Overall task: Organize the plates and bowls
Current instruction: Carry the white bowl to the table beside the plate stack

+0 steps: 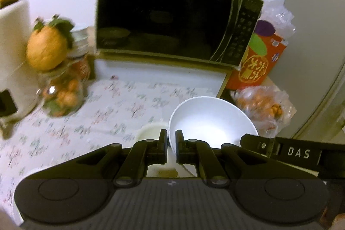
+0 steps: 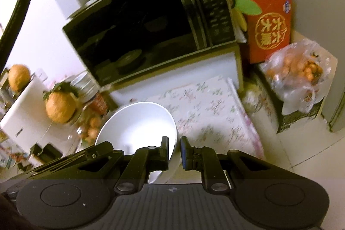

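A white bowl [image 1: 211, 120] is held above the floral tablecloth [image 1: 97, 113] by both grippers. My left gripper [image 1: 171, 139] is shut on the bowl's left rim. My right gripper [image 2: 174, 147] is shut on the bowl's right rim; the bowl [image 2: 138, 124] fills the lower middle of the right wrist view. The right gripper's body shows at the right edge of the left wrist view [image 1: 297, 153]. A small cream dish [image 1: 148, 133] sits on the cloth just left of and below the bowl, partly hidden by my left fingers.
A black microwave [image 1: 168, 16] stands at the back of the table. A jar of oranges [image 1: 62, 92] with a pomelo on top stands at the left. A red box [image 1: 258, 59] and a bag of oranges [image 1: 263, 109] are at the right.
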A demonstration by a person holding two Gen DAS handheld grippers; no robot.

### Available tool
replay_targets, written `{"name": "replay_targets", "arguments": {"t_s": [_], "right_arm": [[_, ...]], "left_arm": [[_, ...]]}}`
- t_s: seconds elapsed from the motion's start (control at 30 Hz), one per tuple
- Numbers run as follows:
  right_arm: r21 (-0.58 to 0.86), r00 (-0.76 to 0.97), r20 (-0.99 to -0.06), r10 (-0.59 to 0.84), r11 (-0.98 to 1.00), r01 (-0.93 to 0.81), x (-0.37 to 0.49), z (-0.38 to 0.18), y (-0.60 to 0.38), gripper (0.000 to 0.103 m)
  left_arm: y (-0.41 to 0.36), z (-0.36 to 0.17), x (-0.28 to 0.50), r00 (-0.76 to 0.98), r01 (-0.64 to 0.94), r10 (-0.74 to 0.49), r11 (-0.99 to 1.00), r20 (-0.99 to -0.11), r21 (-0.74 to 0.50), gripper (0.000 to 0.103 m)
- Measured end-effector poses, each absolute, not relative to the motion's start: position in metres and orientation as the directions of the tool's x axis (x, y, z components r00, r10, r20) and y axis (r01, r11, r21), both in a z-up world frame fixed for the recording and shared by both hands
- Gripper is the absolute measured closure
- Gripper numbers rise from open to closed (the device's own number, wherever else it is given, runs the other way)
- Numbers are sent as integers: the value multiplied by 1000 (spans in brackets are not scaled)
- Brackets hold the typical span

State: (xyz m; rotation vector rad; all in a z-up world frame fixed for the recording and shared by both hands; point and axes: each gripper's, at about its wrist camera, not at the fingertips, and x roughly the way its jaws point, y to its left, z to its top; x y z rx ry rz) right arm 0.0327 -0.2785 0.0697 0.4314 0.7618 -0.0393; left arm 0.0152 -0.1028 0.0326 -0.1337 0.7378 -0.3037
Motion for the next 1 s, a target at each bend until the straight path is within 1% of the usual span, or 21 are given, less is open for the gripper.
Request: {"name": "replay_targets", "arguments": {"t_s": [0.17,0.37,0.67,1.0], "right_arm": [[368,698,-696,172,919,140,21,66,-263,91],[363,633,-742,222,926,100,7,51,-245,91],[297,509,-831,225,953,63,-10,18,-215,90],[276,419,-882,218,957,84,-6,-12,-214,90]], "left_arm": [[-83,18,-5,658,194,-312,950,-685,-246,96],[-67,-2,-27,623,168,-293,956,-725,-242,96],[-59,-41,-46,548,143,-263,965,-794,-221,96],[-68,-61,-47,530,164,-237,971,-814,-175,96]]}}
